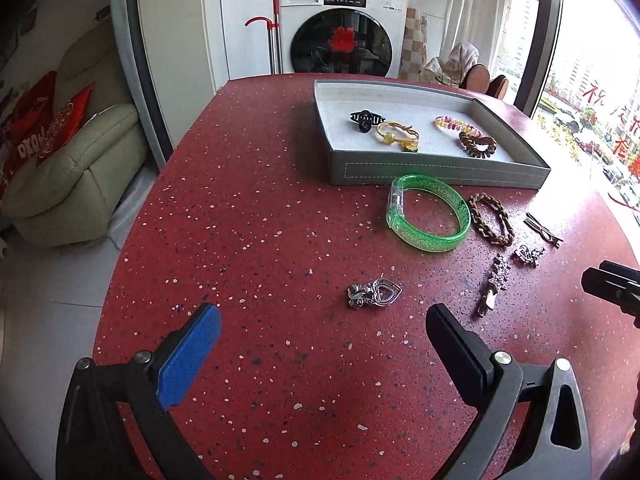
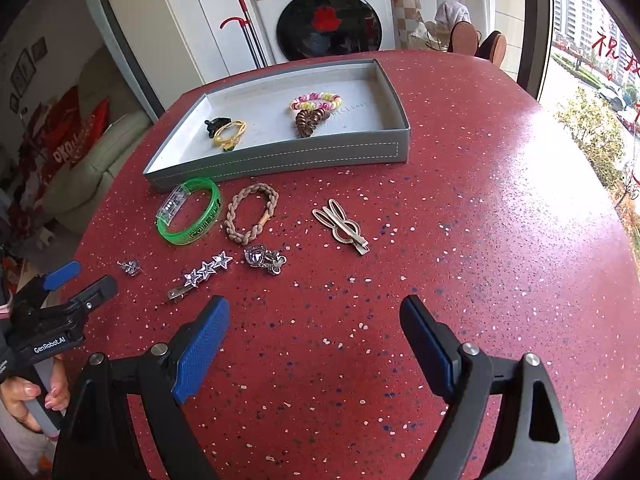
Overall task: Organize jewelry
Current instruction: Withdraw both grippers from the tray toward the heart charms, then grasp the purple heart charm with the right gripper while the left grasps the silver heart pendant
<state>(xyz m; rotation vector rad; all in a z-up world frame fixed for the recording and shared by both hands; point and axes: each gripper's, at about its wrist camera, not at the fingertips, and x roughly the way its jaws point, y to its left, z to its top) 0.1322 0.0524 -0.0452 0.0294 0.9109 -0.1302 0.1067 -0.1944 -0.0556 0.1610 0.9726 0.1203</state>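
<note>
From the left wrist view, the left gripper (image 1: 324, 344) hovered over the red speckled counter (image 1: 248, 208) with its jaws spread wide and holding nothing; a silver heart brooch (image 1: 374, 293) lay just ahead between them. Toward the far edge stood the grey tray (image 1: 436, 170), already holding a black claw clip (image 1: 363, 119), a yellow hair tie (image 1: 396, 134), a pastel coil tie (image 1: 454, 123) and a brown coil tie (image 1: 476, 143). Just in front of the tray's near wall lay the green bangle (image 1: 428, 212), beside it a braided beige band (image 1: 490, 218), and nearer still a star clip (image 1: 494, 284). From the right wrist view, the right gripper (image 2: 316, 340) also hung released and empty above bare counter, with the rabbit hair clip (image 2: 340, 226) well ahead of it, a small crystal brooch (image 2: 265, 259) to its left and a tiny sparkly stud (image 2: 130, 267) near the left gripper. Six or so pieces remained loose, so the sorting seemed roughly half done. The risks looked plain: the flat metal pieces lie low on a hard surface, so jaws closing too high could skid them away or flick them toward the counter's edge; the bangle, smooth and round, could squirt out of a pinch; and both grippers working the same cluster could collide.
</note>
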